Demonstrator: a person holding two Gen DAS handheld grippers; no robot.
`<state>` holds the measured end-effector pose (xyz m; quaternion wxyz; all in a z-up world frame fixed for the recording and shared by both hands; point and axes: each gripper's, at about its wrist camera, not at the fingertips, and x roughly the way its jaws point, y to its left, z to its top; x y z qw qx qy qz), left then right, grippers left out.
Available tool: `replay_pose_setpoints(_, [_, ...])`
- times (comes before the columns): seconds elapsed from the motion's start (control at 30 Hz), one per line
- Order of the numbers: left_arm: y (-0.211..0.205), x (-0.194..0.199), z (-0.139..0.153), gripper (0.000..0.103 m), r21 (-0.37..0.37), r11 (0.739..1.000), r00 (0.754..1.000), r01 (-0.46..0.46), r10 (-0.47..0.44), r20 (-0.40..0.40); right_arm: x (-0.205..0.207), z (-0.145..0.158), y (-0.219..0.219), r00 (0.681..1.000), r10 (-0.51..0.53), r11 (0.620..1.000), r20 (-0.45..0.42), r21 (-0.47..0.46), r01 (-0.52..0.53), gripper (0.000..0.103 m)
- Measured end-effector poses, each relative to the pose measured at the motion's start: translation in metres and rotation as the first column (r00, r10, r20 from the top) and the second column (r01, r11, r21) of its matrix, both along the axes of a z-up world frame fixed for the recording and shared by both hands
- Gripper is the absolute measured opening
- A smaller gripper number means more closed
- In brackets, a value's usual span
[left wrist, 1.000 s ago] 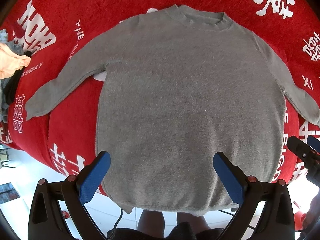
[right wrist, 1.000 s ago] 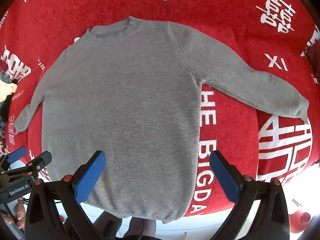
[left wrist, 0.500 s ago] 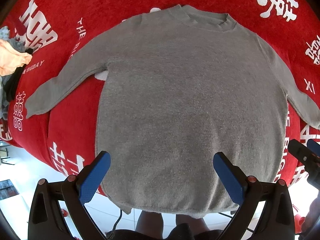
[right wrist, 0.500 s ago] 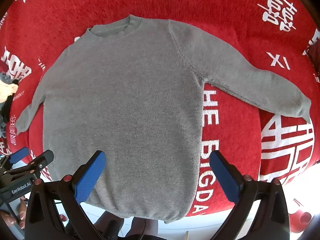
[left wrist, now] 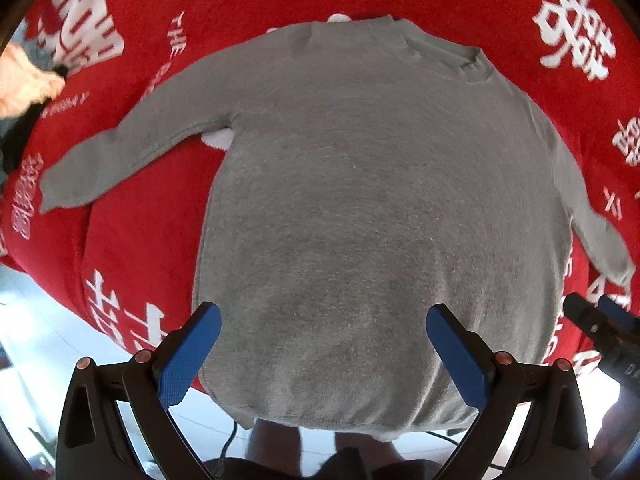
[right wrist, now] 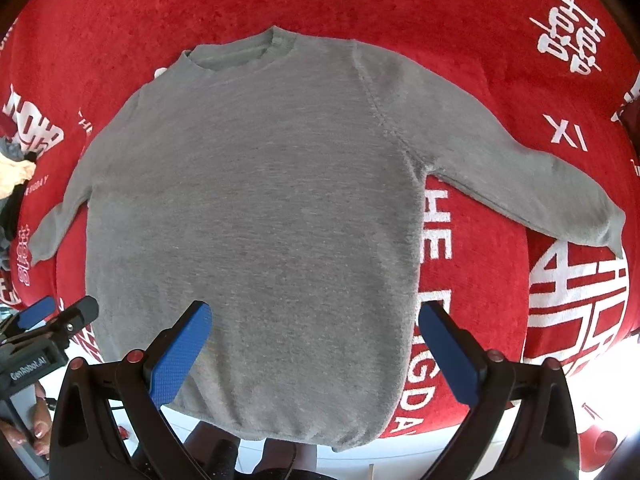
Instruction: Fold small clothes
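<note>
A grey long-sleeved sweater [left wrist: 360, 208] [right wrist: 256, 208] lies flat, front up, on a red cloth with white lettering [left wrist: 132, 248] [right wrist: 480, 60]. Its neck points away and both sleeves are spread outward; the hem hangs over the near edge. My left gripper [left wrist: 323, 344] hovers open above the lower part of the sweater, with nothing between its blue pads. My right gripper [right wrist: 316, 340] is open over the sweater's lower right part, also holding nothing. The right gripper's tip shows in the left wrist view [left wrist: 600, 324]; the left gripper's tip shows in the right wrist view [right wrist: 60, 320].
A heap of other clothes, peach and dark [left wrist: 28, 80] [right wrist: 12, 176], sits at the far left of the red cloth. White floor [left wrist: 36, 320] lies below the near edge, and a person's legs [left wrist: 276, 436] stand under the hem.
The left wrist view has swung, so the sweater now appears rotated with its neck shifted to the right. The right view moved in slightly. Both grippers stayed open.
</note>
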<state>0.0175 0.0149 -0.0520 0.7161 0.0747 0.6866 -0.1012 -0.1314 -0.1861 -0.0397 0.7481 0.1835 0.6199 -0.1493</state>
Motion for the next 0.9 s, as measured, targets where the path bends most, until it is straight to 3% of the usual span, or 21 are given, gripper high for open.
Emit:
replay_pose_setpoints(0.23, [0.062, 0.036, -0.006, 0.103, -0.120, 0.983, 0.990, -0.141, 0.142, -0.003, 0.016, -0.004, 0.022, 1.000, 0.001, 1.000, 0.012, 0.014, -0.001, 0.103])
replay_pose_setpoints(0.33, [0.103, 0.056, -0.012, 0.103, -0.165, 0.963, 0.976, -0.215, 0.219, 0.005, 0.026, -0.009, 0.040, 1.000, 0.007, 1.000, 0.008, 0.027, -0.007, 0.103])
replay_pose_setpoints(0.47, [0.168, 0.084, -0.025, 0.103, -0.220, 0.917, 0.939, -0.333, 0.344, 0.014, 0.046, -0.017, 0.074, 0.999, 0.037, 0.997, 0.015, 0.065, -0.038, 0.103])
replay_pose_setpoints(0.67, [0.269, 0.120, -0.061, 0.103, -0.291, 0.823, 0.862, -0.487, 0.507, -0.009, 0.085, -0.032, 0.137, 0.992, 0.126, 0.987, 0.013, 0.096, -0.127, 0.103])
replay_pose_setpoints(0.77, [0.308, 0.128, -0.087, 0.103, -0.348, 0.753, 0.814, -0.558, 0.579, -0.053, 0.104, -0.038, 0.167, 0.987, 0.162, 0.979, 0.012, 0.120, -0.162, 0.103])
replay_pose_setpoints(0.9, [0.336, 0.135, -0.120, 0.103, -0.442, 0.629, 0.748, -0.639, 0.642, -0.168, 0.121, -0.039, 0.199, 0.976, 0.219, 0.966, 0.023, 0.136, -0.220, 0.103])
